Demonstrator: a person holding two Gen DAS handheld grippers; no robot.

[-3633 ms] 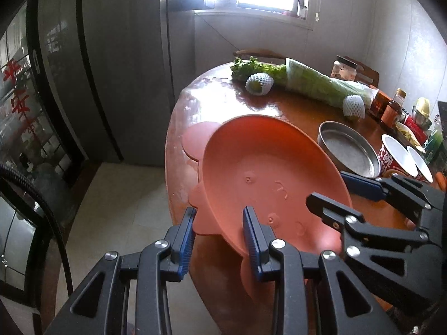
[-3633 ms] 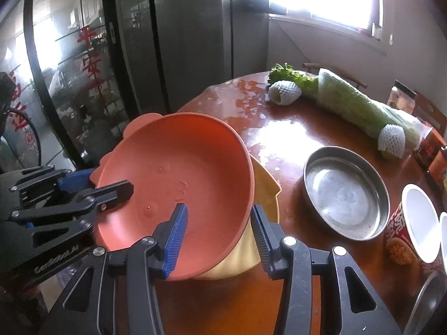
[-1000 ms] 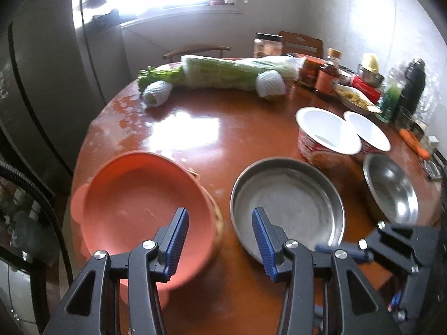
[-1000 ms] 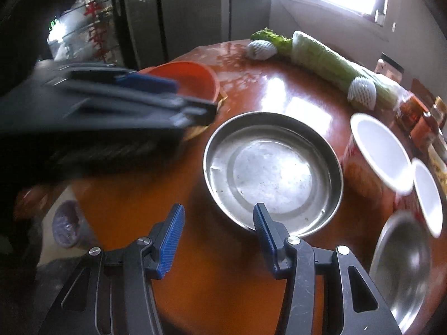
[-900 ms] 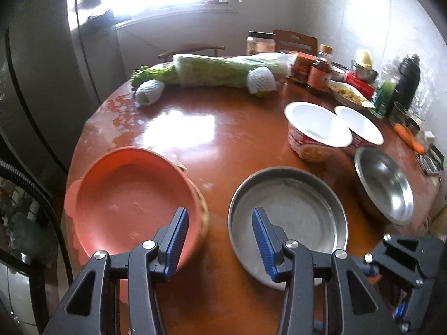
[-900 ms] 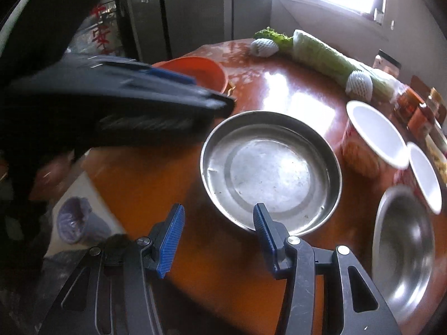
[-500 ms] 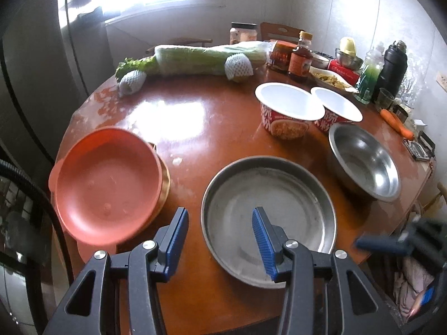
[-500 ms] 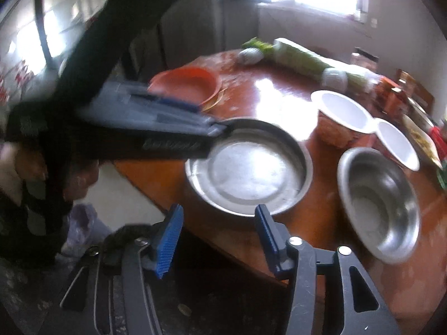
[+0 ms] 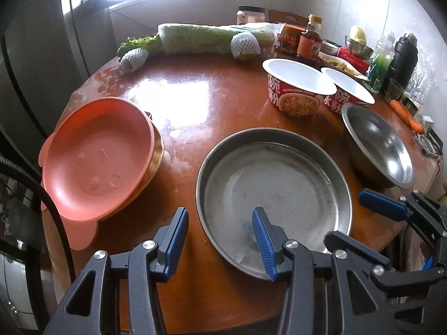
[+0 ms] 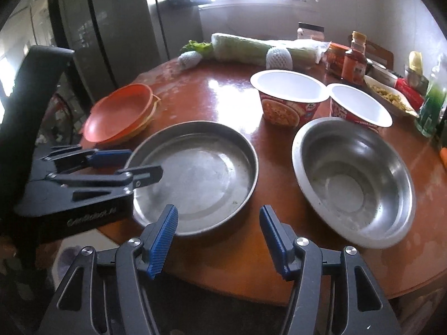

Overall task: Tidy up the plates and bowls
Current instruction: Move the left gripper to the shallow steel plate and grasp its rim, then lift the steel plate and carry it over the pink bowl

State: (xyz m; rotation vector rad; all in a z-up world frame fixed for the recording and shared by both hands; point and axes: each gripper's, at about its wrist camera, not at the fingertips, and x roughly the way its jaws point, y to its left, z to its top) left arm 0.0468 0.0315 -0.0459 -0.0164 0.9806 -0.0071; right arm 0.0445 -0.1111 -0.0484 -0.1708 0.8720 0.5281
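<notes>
Left of frame, the orange plate (image 9: 95, 159) sits stacked on a yellow one at the bench (image 9: 212, 103) edge, partly overhanging; a knock could tip it off. Centre, the left gripper (image 9: 220, 236) stands released, empty, straddling the steel pan's (image 9: 273, 189) near rim; the pan is close to the bench edge, so a shallow grasp may slip. Right, the right gripper (image 10: 219, 240), jaws just opening with nothing between them, hovers between pan and steel bowl (image 10: 353, 178); little room between.
</notes>
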